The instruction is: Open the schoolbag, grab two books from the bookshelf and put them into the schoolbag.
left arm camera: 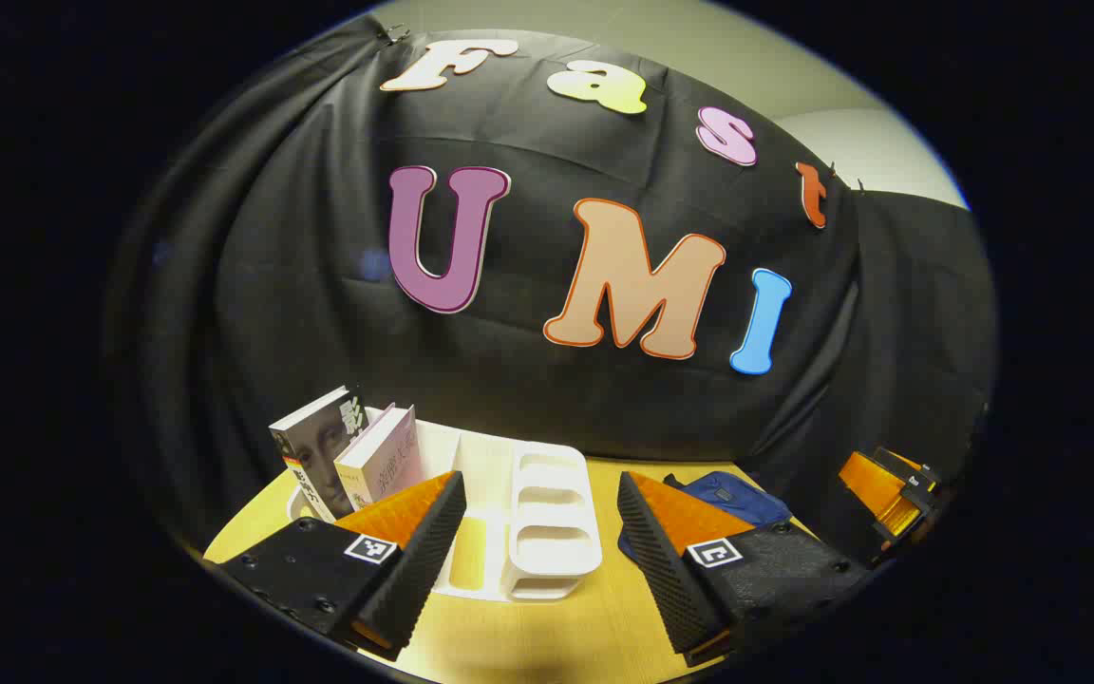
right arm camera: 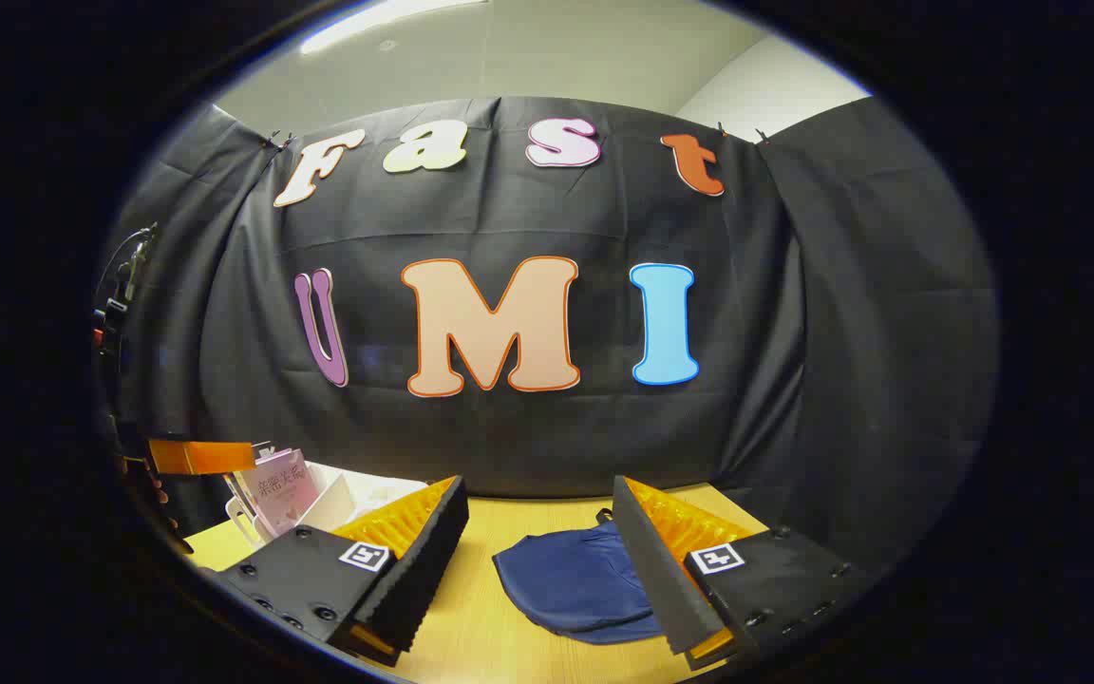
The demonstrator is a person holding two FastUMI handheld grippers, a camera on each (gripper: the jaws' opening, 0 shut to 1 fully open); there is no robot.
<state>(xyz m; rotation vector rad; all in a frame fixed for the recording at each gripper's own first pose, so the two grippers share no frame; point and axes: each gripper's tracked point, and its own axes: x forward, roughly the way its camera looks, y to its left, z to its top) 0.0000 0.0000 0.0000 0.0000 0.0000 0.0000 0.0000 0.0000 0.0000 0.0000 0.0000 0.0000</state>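
A dark blue schoolbag (right arm camera: 571, 579) lies flat on the wooden table (right arm camera: 509, 646), right in front of my right gripper (right arm camera: 539, 560), which is open and holds nothing. The schoolbag (left arm camera: 732, 496) also peeks out behind my left gripper's right finger. A white bookshelf (left arm camera: 547, 518) stands ahead of my open left gripper (left arm camera: 539, 556). Two books lean in its left end: a dark-covered book (left arm camera: 312, 448) and a pink book (left arm camera: 387, 461). The pink book (right arm camera: 283, 486) and the bookshelf (right arm camera: 343, 499) sit at the left in the right gripper view. The right gripper (left arm camera: 894, 489) appears at the far right of the left gripper view.
The black cloth wall (left arm camera: 547, 313) rises just behind the table's far edge. Bare table (left arm camera: 547, 636) lies in front of the shelf and between shelf and bag. The other gripper (right arm camera: 198, 456), with a hand behind it, shows at the left edge of the right gripper view.
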